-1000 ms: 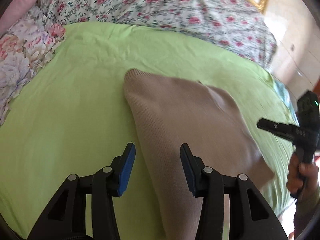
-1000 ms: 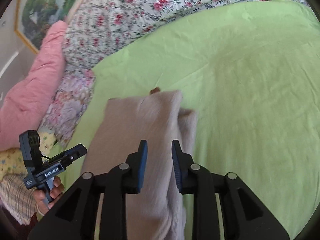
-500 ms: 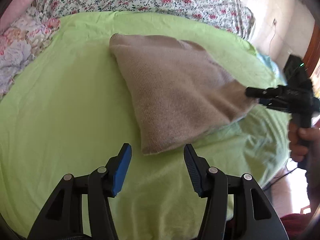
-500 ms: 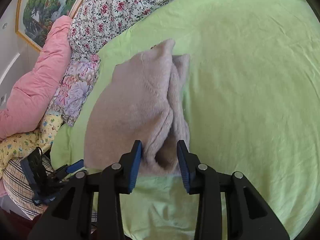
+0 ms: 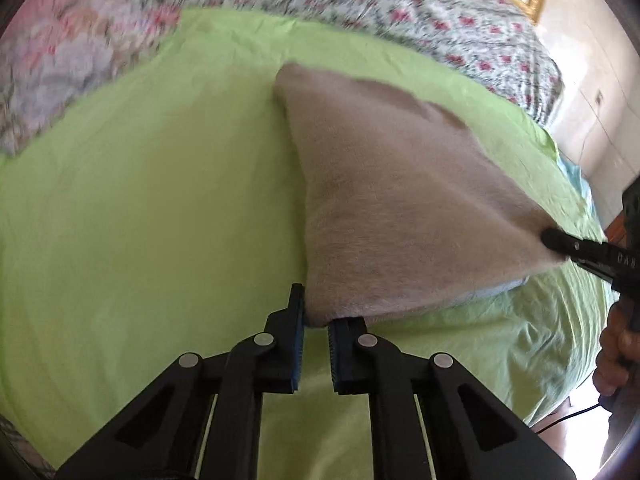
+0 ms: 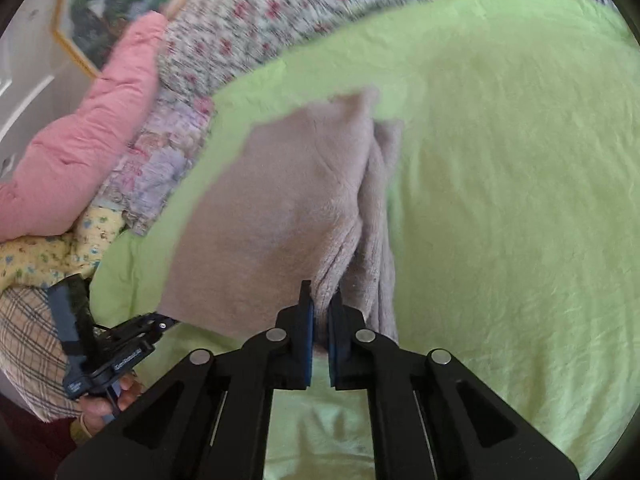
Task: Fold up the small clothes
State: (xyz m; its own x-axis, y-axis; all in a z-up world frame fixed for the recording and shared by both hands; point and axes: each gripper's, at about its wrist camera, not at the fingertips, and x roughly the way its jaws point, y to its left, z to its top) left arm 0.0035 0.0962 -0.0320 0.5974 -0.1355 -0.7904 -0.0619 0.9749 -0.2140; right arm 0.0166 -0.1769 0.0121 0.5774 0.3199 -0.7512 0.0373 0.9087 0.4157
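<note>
A beige knitted garment [image 5: 400, 200] lies partly folded on the green bedsheet [image 5: 160, 208]. My left gripper [image 5: 316, 320] is shut on its near left corner. My right gripper [image 6: 320, 312] is shut on the near right corner, where the knit [image 6: 280, 208] bunches into folds. In the left wrist view the right gripper [image 5: 560, 242] shows at the far right, pinching the cloth's corner. In the right wrist view the left gripper [image 6: 160, 322] shows at the lower left, at the garment's other corner. The near edge is lifted and stretched between the two grippers.
A floral quilt [image 5: 400, 12] and pink bedding [image 6: 88, 148] lie at the head of the bed. A plaid cloth [image 6: 28, 344] and yellow patterned cloth [image 6: 44, 256] sit at the bed's left side. A framed picture [image 6: 108, 4] hangs on the wall.
Both grippers have closed on the garment's near corners; half a second ago both stood open just short of it. The near edge is now raised and pulled taut.
</note>
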